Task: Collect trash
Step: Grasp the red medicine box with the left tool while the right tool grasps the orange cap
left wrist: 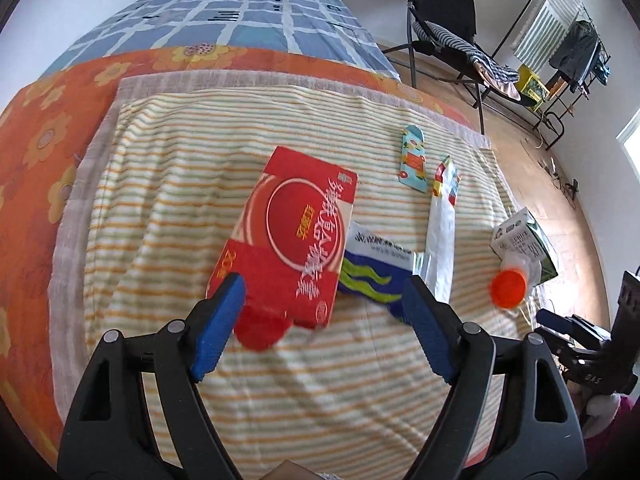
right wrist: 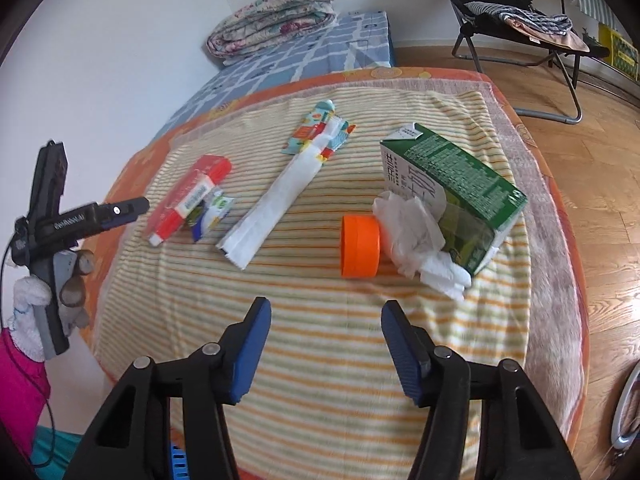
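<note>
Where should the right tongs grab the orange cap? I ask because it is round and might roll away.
Grip the orange cap across its curved side wall, coming straight down from above. It lies on its side on the striped towel, its right edge against the crumpled tissue, so only the top and near sides are free. The right tongs are open, probably wide enough.

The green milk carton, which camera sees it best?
The right wrist view: the green milk carton lies whole there, with the crumpled tissue against it. The left wrist view catches only a small, partly hidden bit at its right edge.
</note>
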`<state>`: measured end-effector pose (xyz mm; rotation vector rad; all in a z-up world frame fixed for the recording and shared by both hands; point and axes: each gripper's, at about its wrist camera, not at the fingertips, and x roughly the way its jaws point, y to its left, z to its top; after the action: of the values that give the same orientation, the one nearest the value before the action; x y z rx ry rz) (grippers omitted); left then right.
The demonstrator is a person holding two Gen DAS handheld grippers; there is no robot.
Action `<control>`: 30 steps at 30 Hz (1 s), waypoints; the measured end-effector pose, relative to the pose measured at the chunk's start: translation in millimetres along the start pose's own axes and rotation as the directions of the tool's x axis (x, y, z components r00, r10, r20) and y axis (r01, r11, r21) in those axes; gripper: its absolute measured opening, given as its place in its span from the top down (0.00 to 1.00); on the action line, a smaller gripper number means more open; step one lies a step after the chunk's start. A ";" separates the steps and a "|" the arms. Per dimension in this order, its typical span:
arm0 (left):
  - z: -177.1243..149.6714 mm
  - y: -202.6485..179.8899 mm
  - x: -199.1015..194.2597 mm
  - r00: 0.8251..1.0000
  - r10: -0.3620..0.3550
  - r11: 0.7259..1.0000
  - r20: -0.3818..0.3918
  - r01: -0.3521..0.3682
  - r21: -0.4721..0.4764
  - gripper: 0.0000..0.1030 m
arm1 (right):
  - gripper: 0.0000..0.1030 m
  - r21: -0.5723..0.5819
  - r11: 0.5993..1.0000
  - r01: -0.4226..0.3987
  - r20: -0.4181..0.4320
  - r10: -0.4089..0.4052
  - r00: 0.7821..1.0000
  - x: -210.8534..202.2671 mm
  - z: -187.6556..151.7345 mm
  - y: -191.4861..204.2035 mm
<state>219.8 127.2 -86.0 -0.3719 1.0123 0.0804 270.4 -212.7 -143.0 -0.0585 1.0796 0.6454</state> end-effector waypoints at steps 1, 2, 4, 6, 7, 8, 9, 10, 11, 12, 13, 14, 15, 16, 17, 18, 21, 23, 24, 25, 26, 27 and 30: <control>2.6 -0.4 2.5 1.000 0.000 1.000 0.002 0.000 0.011 0.19 | 0.44 0.000 1.000 0.004 -0.006 -0.004 1.000 4.7 1.4 -0.6; 3.7 -0.7 4.0 1.000 0.001 1.000 0.002 -0.001 0.018 0.19 | 0.44 0.003 1.000 0.007 -0.012 -0.007 1.000 8.8 3.0 -1.9; 9.5 -0.7 10.9 1.000 0.013 1.000 -0.003 -0.013 0.028 0.19 | 0.44 0.019 1.000 0.007 -0.023 -0.007 1.000 16.4 5.8 -6.0; 14.1 1.9 17.4 1.000 0.019 1.000 -0.008 -0.019 0.020 0.19 | 0.45 0.038 0.999 0.003 -0.032 -0.002 0.999 22.0 9.1 -9.8; 16.0 2.7 20.8 1.000 0.018 1.000 -0.015 -0.017 0.016 0.19 | 0.45 0.045 0.999 -0.001 -0.035 0.002 0.999 24.3 10.1 -10.9; 17.5 3.1 24.2 1.000 0.017 1.000 -0.024 -0.017 0.015 0.19 | 0.45 0.049 0.999 -0.002 -0.036 0.004 0.999 25.6 11.4 -11.7; 18.9 3.2 27.9 0.999 0.024 1.000 -0.033 -0.024 0.020 0.19 | 0.45 0.051 0.999 -0.002 -0.037 0.004 0.999 27.2 12.9 -12.3; 20.0 2.5 30.4 0.999 0.037 0.999 -0.038 -0.036 0.028 0.19 | 0.45 0.050 0.999 -0.001 -0.038 0.003 0.999 28.0 13.3 -12.7; 21.0 0.7 33.5 0.997 0.058 0.997 -0.042 -0.056 0.046 0.19 | 0.45 0.048 0.999 0.000 -0.038 0.002 0.999 28.9 14.1 -12.9; 21.1 -0.7 35.3 0.996 0.072 0.996 -0.043 -0.069 0.063 0.19 | 0.45 0.047 0.999 0.001 -0.039 0.001 0.999 29.9 14.8 -13.2; 20.9 -2.1 37.8 0.995 0.092 0.993 -0.045 -0.088 0.084 0.19 | 0.45 0.049 0.999 0.000 -0.041 0.002 0.999 30.9 15.1 -13.9; 21.0 -4.6 40.7 0.992 0.120 0.987 -0.044 -0.115 0.110 0.19 | 0.45 0.053 0.999 -0.003 -0.044 0.005 0.999 32.0 15.3 -15.0; 21.0 -6.1 43.1 0.989 0.144 0.982 -0.042 -0.137 0.127 0.19 | 0.45 0.057 0.998 -0.006 -0.045 0.008 0.999 32.7 15.6 -16.1; 21.0 -6.4 45.1 0.986 0.160 0.979 -0.042 -0.153 0.135 0.18 | 0.45 0.060 0.998 -0.007 -0.047 0.009 0.999 33.7 15.8 -16.7; 21.0 -5.9 46.3 0.985 0.166 0.978 -0.041 -0.159 0.137 0.18 | 0.45 0.063 0.998 -0.008 -0.049 0.011 0.999 34.8 16.3 -17.4; 20.6 -5.1 46.9 0.985 0.169 0.977 -0.042 -0.162 0.136 0.16 | 0.45 0.064 0.998 -0.010 -0.050 0.013 0.999 35.9 16.6 -17.3; 21.1 -0.2 50.2 0.982 0.181 0.978 -0.050 -0.174 0.119 0.15 | 0.48 0.060 0.998 -0.012 -0.054 0.015 0.998 38.9 17.7 -16.1; 20.4 4.4 52.0 0.984 0.170 0.981 -0.056 -0.164 0.104 0.15 | 0.50 0.057 0.998 -0.012 -0.057 0.015 0.998 40.9 18.5 -14.6; 19.7 6.2 53.2 0.985 0.165 0.983 -0.058 -0.159 0.096 0.15 | 0.50 0.056 0.998 -0.010 -0.058 0.014 0.998 41.4 18.6 -13.9; 18.7 7.5 54.5 0.985 0.162 0.984 -0.060 -0.156 0.091 0.15 | 0.52 0.055 0.998 -0.009 -0.060 0.012 0.998 42.6 19.1 -13.5; 17.7 8.1 55.5 0.985 0.160 0.984 -0.061 -0.154 0.088 0.15 | 0.54 0.055 0.998 -0.006 -0.062 0.010 0.998 44.0 19.7 -13.1; 16.4 8.5 55.5 0.986 0.158 0.985 -0.059 -0.152 0.087 0.15 | 0.55 0.057 0.998 -0.003 -0.065 0.007 0.998 45.3 20.3 -12.8; 15.2 8.8 53.3 0.987 0.154 0.985 -0.049 -0.150 0.083 0.16 | 0.57 0.066 0.998 0.002 -0.068 0.002 0.998 48.6 22.2 -13.6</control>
<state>258.4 135.0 -125.9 -0.2256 1.0941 0.1680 310.1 -193.7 -176.2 -0.0236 1.1655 0.6113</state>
